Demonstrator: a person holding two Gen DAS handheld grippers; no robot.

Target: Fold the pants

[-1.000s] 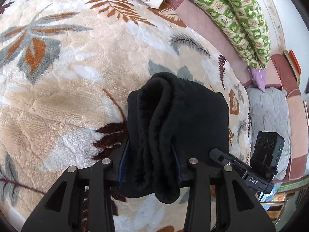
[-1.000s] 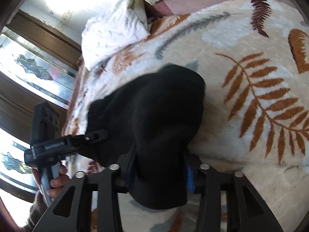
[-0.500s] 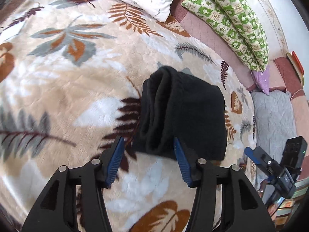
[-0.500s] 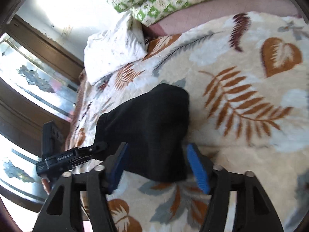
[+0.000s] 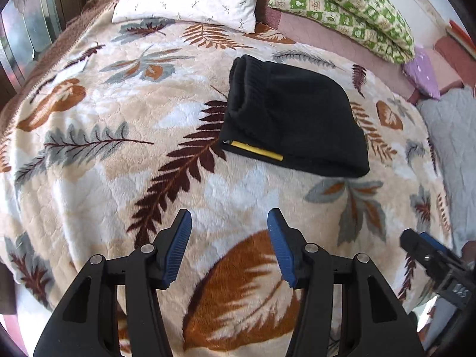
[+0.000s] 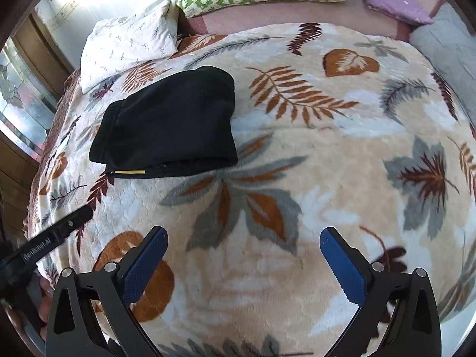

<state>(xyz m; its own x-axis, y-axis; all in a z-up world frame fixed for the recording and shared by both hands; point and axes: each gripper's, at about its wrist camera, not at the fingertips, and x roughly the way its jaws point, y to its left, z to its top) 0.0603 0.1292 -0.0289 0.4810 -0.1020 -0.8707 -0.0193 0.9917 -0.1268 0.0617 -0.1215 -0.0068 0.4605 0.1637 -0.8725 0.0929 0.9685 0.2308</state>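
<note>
Left gripper (image 5: 229,226) and right gripper (image 6: 242,242) both tilt downward, fingers spread apart, holding nothing.

The left gripper (image 5: 229,239) is matte black plastic with 2 angular arms, each tipped by a ribbed blue rubber pad (image 5: 178,248) and fixed with round silver screws. The right gripper (image 6: 242,263) matches it. White lettering marks the left gripper's side.

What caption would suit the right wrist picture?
Folded black pants lie on a leaf-patterned blanket, beyond the open, empty right gripper.
</note>
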